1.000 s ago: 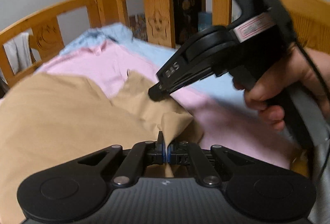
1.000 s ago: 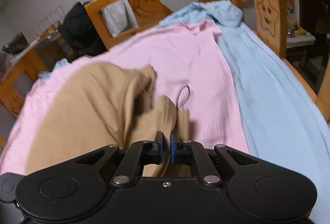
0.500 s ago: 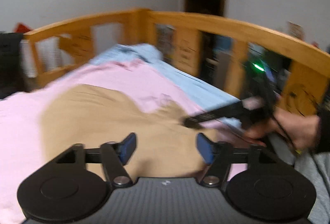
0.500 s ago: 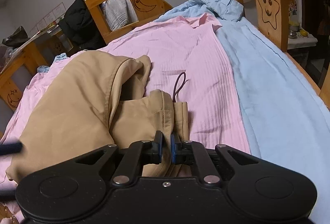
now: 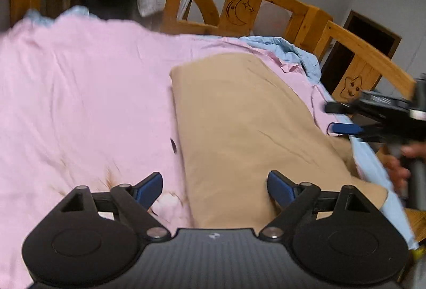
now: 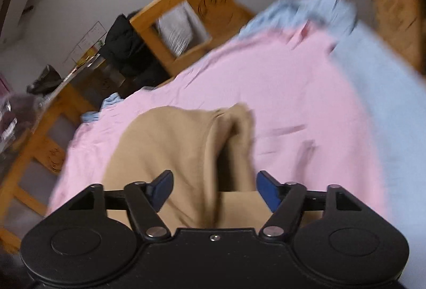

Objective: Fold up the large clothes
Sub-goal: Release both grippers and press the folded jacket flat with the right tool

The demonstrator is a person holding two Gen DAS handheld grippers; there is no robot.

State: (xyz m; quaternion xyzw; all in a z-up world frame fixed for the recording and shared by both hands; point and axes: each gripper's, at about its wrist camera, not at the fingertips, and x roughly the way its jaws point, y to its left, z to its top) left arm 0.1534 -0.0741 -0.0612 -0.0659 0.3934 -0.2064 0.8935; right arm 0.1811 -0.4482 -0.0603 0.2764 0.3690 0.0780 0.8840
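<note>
Tan garment [image 5: 247,129] lies folded lengthwise on pink sheet [image 5: 80,102] w/ left gripper [image 5: 214,189] and right gripper [image 6: 214,187] both spread wide, empty, hovering at its near end, prob. freed for next fold.

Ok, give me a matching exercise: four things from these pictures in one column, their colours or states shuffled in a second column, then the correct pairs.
Things:
1. folded garment
2. top sheet
3. lower sheet
4. left gripper

Colours or states:
A. light blue
B. fingers wide apart, holding nothing
C. tan
D. pink

Pairs: 1-C, 2-D, 3-A, 4-B
</note>
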